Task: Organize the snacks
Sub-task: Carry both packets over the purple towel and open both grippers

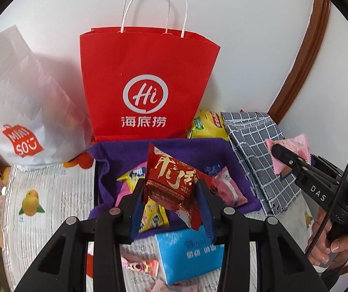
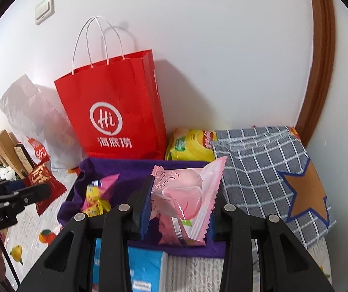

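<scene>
Left wrist view shows the left gripper (image 1: 171, 194) clenched on one red snack packet (image 1: 171, 182) with gold lettering, held at the centre of the frame above a purple felt bin (image 1: 115, 150). Inside the bin lie at least three more wrapped snacks: one yellow packet (image 1: 153, 215) at lower centre, one pink packet (image 1: 227, 188) to the right, and one blue-and-white one partly hidden behind the red packet. One blue box (image 1: 188, 255) sits at the bottom of the frame, just in front of the bin.

At the right edge, the right gripper (image 1: 277, 149) is closed on one pale pink snack packet (image 1: 293, 149), and a person's hand (image 1: 329, 243) grips its handle.

Right wrist view shows that same pink packet (image 2: 188, 194) pinched between the right gripper's (image 2: 181, 209) two fingers at centre frame, over the bin (image 2: 115, 168). The left gripper (image 2: 41, 188) appears at the left edge with its red packet (image 2: 49, 187).

Behind the bin, against the white wall, stands one red paper bag (image 1: 147, 85) with two white handles. One white Miniso plastic bag (image 1: 15, 112) slumps at the upper left. One yellow chip bag (image 1: 208, 124) lies to the right of the red bag, touching one folded blue checked cloth (image 1: 254, 150), which bears one orange star (image 2: 307, 194).
</scene>
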Tool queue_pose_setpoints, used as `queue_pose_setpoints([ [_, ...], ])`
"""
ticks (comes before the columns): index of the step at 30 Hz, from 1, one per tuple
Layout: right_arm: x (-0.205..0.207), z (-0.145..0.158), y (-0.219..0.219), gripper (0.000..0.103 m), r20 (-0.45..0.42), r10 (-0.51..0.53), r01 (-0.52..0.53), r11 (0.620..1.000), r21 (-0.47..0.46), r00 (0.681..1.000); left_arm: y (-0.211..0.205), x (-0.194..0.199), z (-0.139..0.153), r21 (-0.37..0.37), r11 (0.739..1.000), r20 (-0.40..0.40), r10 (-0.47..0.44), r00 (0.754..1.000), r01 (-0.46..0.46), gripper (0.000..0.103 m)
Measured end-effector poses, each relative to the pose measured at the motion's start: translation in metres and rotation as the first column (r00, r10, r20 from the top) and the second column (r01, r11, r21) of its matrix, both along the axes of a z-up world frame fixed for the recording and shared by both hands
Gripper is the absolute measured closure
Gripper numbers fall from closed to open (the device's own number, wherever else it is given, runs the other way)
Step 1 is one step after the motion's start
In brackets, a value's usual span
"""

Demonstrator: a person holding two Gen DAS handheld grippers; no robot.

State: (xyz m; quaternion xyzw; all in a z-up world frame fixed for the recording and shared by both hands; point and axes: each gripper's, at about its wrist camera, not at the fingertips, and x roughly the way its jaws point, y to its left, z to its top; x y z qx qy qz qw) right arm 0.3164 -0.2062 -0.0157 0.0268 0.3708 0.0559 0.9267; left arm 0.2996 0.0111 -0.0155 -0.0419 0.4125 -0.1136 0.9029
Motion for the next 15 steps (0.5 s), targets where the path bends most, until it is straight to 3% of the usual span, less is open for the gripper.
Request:
queue_pose_setpoints([
  [9, 0.038, -0.003, 0.008, 0.067, -0.002, 0.007, -0.007, 0.998, 0.060, 1.000, 0.002, 0.032, -0.008, -0.018, 1.000, -0.001, -0.006, 1.000, 0.006, 0.064],
  [15, 0.060, -0.036, 0.005, 0.067, -0.069, 0.011, -0.010, 1.000, 0.026, 0.998, 0.012, 0.053, -0.041, -0.036, 0.999, -0.051, 0.010, 0.999, -0.012, 0.064],
])
